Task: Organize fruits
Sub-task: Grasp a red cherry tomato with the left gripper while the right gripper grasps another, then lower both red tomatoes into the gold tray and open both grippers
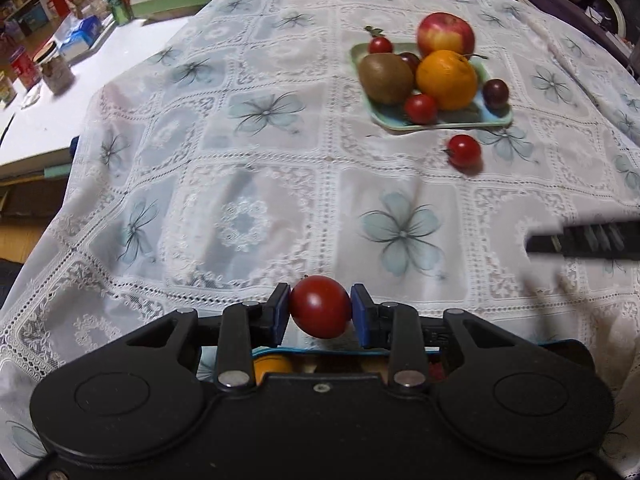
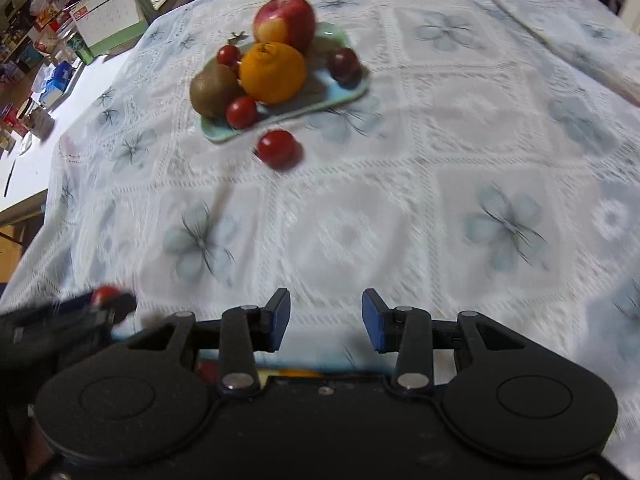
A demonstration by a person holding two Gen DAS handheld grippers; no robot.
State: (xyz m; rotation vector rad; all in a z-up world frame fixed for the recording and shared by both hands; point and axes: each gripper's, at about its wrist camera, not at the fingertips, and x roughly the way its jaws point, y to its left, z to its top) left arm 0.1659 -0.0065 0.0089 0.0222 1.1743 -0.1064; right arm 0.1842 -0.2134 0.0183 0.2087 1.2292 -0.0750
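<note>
A lace tablecloth (image 1: 256, 184) with pale blue flowers covers the counter and fills the ground ahead of both pairs of fingers. Well ahead of the left fingers and off to their right sits a pale green plate (image 1: 452, 122); from the right wrist view it lies ahead and to the left of the right fingers. On the plate, an apple (image 1: 445, 34) stands at the far side, an orange (image 1: 447, 79) in front of it, and a kiwi (image 1: 385, 78) touching the orange on the left. Smaller round red and dark fruits (image 1: 420, 109) lie around them on the plate. One loose cherry tomato (image 1: 464, 151) rests on the cloth just beside the plate's near edge, between the plate and the fingers.

The left gripper (image 1: 320, 307) has its blue pads (image 1: 280, 312) clamped on a red cherry tomato (image 1: 320, 306), one pad on each side, the fruit lifted clear of the cloth. The right gripper (image 2: 326, 320) has its fingers apart with nothing between them, only bare cloth beyond. In the right wrist view the left gripper shows blurred at the lower left, well left of the right fingers, with the red fruit at its tip.
</note>
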